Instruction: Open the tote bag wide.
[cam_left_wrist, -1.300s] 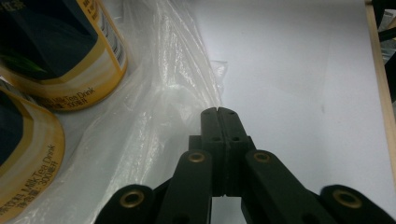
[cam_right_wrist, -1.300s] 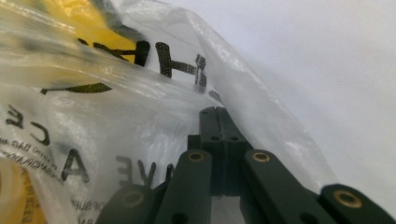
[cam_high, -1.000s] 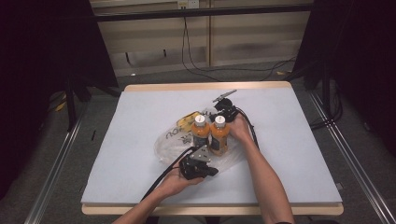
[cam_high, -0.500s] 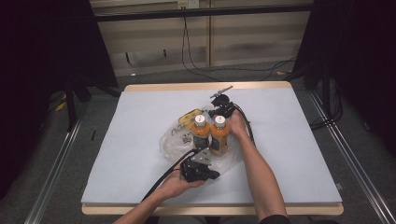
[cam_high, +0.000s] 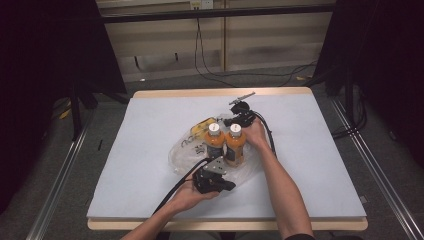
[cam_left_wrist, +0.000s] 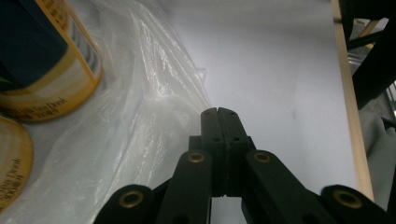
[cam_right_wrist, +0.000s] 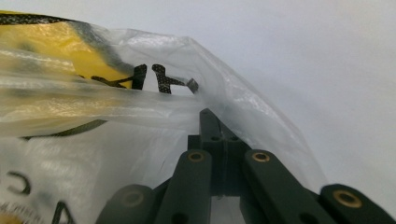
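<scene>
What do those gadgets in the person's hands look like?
Each hand-held gripper, left and right, is black, with two flat jaws on hinged links fixed by brass-coloured rivets. A black cable trails from each. The left carries a grey three-cornered plate. The forearms are bare.

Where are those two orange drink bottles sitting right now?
In the high view the two orange bottles stand upright side by side near the table's middle, in a clear plastic bag, between the left gripper in front and the right gripper behind.

Glossy clear plastic bag (cam_high: 186, 150), matt table top (cam_high: 150, 130) w/ wood edge.
</scene>
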